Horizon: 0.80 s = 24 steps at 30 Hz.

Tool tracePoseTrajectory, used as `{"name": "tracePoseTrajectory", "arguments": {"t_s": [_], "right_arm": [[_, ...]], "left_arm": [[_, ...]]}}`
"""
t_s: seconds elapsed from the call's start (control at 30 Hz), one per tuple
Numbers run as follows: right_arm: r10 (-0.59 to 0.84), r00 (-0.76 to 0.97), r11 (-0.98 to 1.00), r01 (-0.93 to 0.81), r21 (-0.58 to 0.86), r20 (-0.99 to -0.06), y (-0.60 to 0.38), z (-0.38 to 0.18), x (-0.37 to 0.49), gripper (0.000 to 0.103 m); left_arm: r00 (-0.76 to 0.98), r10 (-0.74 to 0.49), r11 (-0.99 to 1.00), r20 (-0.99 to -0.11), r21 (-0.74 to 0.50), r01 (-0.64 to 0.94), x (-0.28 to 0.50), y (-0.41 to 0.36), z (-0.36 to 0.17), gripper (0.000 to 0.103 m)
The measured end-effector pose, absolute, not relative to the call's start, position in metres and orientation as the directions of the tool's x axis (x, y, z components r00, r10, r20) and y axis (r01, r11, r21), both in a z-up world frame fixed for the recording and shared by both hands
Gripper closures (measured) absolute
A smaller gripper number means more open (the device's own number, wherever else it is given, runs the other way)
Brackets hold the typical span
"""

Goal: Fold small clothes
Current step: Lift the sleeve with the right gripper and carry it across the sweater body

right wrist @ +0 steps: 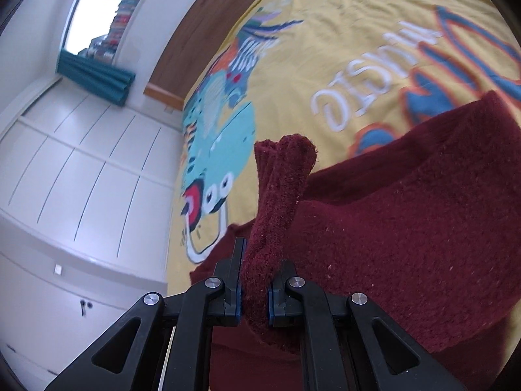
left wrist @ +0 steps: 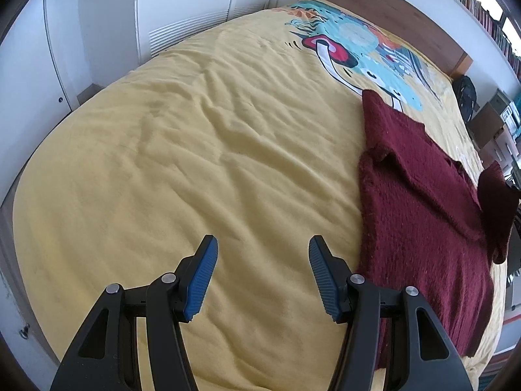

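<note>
A dark red knitted sweater (left wrist: 420,202) lies spread on the right side of a yellow bed cover (left wrist: 202,150). My left gripper (left wrist: 263,277) is open and empty, held above the bare cover to the left of the sweater. In the right wrist view my right gripper (right wrist: 255,280) is shut on a bunched part of the sweater (right wrist: 280,208), which sticks up between the fingers, lifted above the rest of the garment (right wrist: 407,228). In the left wrist view this lifted part hangs at the far right (left wrist: 496,208).
The cover has a colourful print near the wooden headboard (left wrist: 384,9). White wardrobe doors (left wrist: 182,6) stand beyond the bed's left edge. Boxes and a dark round object (left wrist: 467,97) sit beside the bed at the right. A bookshelf runs along the wall above.
</note>
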State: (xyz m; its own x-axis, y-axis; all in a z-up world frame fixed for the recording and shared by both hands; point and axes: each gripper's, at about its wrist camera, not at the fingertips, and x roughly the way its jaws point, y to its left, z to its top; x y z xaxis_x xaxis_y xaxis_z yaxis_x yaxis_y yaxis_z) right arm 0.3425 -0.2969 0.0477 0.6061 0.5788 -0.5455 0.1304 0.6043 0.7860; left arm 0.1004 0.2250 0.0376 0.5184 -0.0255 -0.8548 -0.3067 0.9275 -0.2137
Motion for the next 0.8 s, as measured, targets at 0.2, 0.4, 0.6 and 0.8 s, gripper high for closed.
{"name": "tracePoseTrajectory", "arguments": {"t_s": [0.2,0.4,0.6,0.8], "right_arm": [[0.631,0.564,0.605,0.073,0.793,-0.533,-0.246,0.05,0.354,0.093],[0.681,0.514,0.603,0.01,0.798,-0.521,-0.195,0.048,0.357,0.093],[0.711,0.458,0.617,-0.04,0.786,-0.534,-0.153,0.039,0.352,0.093],[0.73,0.394,0.632,-0.079,0.771,-0.558,-0.111,0.024,0.344,0.093]], "left_arm": [[0.526,-0.035,0.921,-0.85,-0.231,-0.314,0.1,0.236,0.037,0.05],[0.521,-0.036,0.911,-0.853,-0.242,-0.334,0.095,0.247,0.033,0.05],[0.509,-0.03,0.908,-0.86,-0.236,-0.346,0.091,0.252,0.028,0.05],[0.503,-0.035,0.91,-0.863,-0.235,-0.341,0.09,0.248,0.026,0.05]]}}
